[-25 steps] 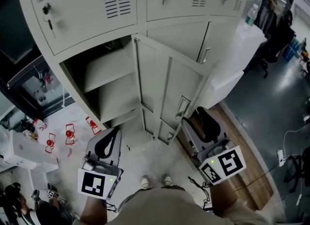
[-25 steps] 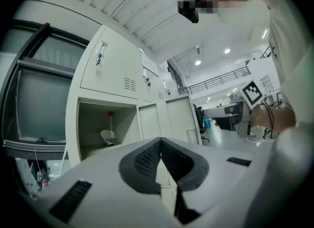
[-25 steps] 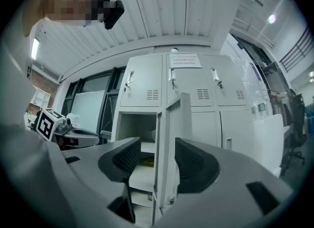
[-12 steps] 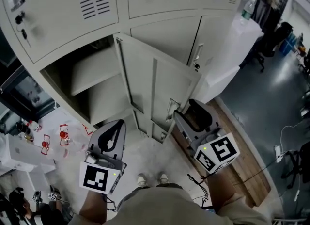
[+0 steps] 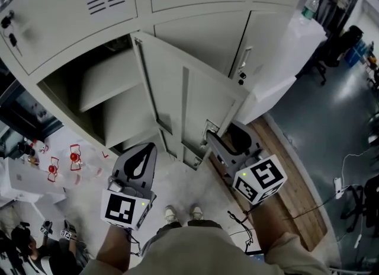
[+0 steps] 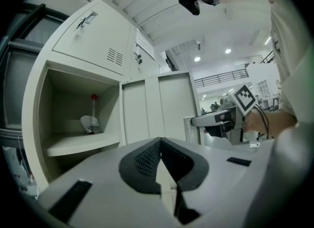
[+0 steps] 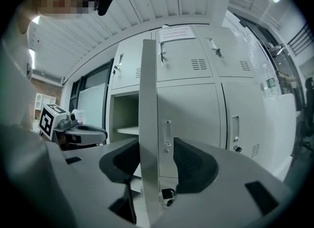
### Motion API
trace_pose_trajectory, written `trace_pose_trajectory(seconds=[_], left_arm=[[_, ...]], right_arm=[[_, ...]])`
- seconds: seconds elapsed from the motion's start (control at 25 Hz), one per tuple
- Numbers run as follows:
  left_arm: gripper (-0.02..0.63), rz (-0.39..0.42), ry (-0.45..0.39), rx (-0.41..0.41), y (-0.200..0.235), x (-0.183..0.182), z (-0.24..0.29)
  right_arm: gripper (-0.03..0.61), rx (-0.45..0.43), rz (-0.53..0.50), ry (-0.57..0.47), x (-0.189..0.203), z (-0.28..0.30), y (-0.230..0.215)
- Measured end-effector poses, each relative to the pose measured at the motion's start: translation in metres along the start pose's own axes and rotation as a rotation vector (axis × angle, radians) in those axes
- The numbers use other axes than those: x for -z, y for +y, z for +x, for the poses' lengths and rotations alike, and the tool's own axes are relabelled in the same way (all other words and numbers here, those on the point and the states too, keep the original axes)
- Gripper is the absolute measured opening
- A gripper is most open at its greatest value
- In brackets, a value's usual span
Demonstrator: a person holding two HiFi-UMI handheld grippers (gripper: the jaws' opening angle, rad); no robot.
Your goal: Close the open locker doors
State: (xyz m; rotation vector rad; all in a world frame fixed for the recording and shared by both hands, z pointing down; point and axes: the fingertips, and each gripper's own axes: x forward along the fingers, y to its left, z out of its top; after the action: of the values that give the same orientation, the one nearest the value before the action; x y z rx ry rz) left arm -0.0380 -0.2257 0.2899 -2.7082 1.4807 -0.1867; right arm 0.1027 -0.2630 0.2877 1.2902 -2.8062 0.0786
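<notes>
One lower locker door [image 5: 189, 108] stands open, swung out toward me, beside its open compartment [image 5: 100, 90]. My right gripper [image 5: 222, 137] is at the door's free edge, just below the handle [image 5: 210, 130]. In the right gripper view the door edge [image 7: 148, 99] runs between the two pads of the right gripper [image 7: 154, 165]. Its jaws are closing, and a gap still shows on the right side. My left gripper [image 5: 142, 155] hangs lower left, clear of the locker, shut on nothing [image 6: 159, 146]. A red-capped bottle [image 6: 93, 114] stands on the shelf inside.
The other lockers [image 5: 195, 37] around the open one are closed, with keys in the upper ones. A white cabinet [image 5: 290, 60] with a bottle [image 5: 308, 7] stands to the right. Below it lies a wooden board [image 5: 290, 173]. Red-marked items [image 5: 74, 158] lie on the floor at left. My shoes [image 5: 180, 213] are near the door.
My right gripper has moved up to the door's free edge, which now sits between its jaws. The left gripper has risen slightly. The door's angle looks much the same.
</notes>
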Motion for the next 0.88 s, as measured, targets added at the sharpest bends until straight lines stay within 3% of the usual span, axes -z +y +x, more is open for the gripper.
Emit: trace_pose_trajectory(seconds=[0.16,0.28,0.56,0.88], left_arm=[[0.006,0.0,0.019,-0.028,0.005,0.005,-0.006],[0.006,0.009,0.088,-0.064,0.012,0.013,-0.017],[0.006,-0.001,0.009,-0.145,0.03,0.008,-0.049],[0.006,0.01,0.013,-0.244,0.052,0.011,-0.099]], right_arm=[[0.151,-0.024,-0.005,0.007,0.003,0.002,0.006],[0.146,-0.037,-0.005,0.013,0.003,0.0,0.016],[0.143,-0.109,-0.035,0.011,-0.001,-0.002,0.058],[0.185,-0.205,-0.061,0.004,-0.005,0.013,0.113]])
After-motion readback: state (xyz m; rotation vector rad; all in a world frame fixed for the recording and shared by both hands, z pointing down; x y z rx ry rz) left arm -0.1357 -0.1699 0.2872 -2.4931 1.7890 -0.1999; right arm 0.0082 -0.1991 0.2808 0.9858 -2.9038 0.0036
